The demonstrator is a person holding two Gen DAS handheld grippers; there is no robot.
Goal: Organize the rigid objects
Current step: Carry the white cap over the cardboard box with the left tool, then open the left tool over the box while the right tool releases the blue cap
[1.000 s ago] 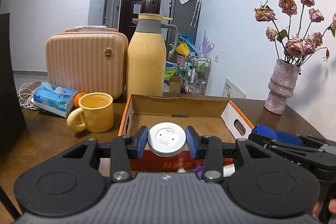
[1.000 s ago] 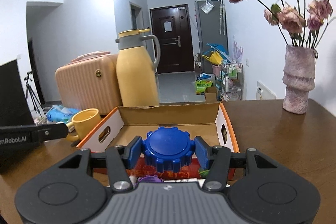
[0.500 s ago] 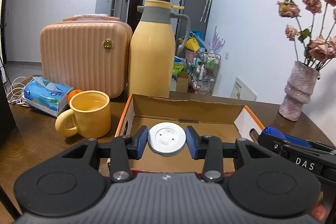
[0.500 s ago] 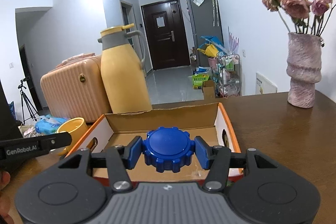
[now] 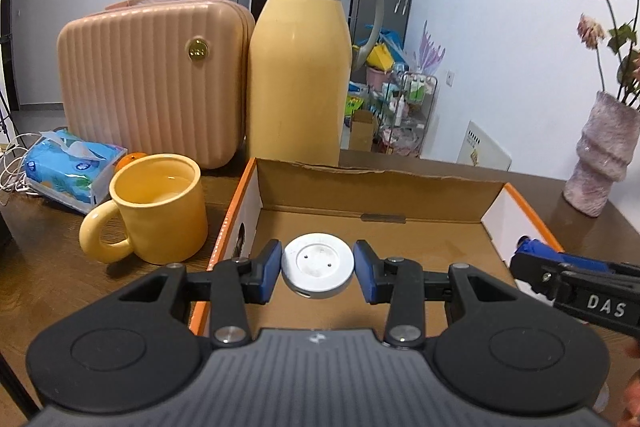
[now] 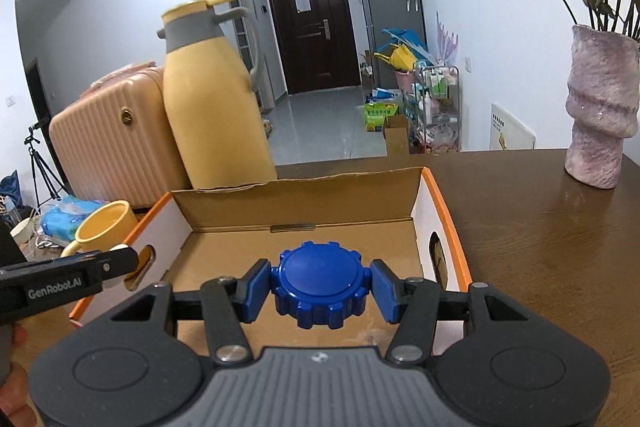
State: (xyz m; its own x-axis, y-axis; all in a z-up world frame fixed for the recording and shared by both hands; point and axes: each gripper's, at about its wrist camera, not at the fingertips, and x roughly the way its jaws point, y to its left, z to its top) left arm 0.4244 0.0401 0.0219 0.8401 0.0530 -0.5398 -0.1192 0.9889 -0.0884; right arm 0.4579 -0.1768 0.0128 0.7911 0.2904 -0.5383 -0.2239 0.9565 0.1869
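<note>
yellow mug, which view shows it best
The left wrist view: the yellow mug shows whole, handle included, beside the cardboard box. The right wrist view catches only its rim and upper body behind the left gripper.

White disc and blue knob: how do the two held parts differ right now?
The white disc is flat, smooth-rimmed and white; the blue knob is thicker, domed, notched around its edge. The disc sits in the left gripper, the knob in the right gripper. Both are round, clamped, above the cardboard box.
</note>
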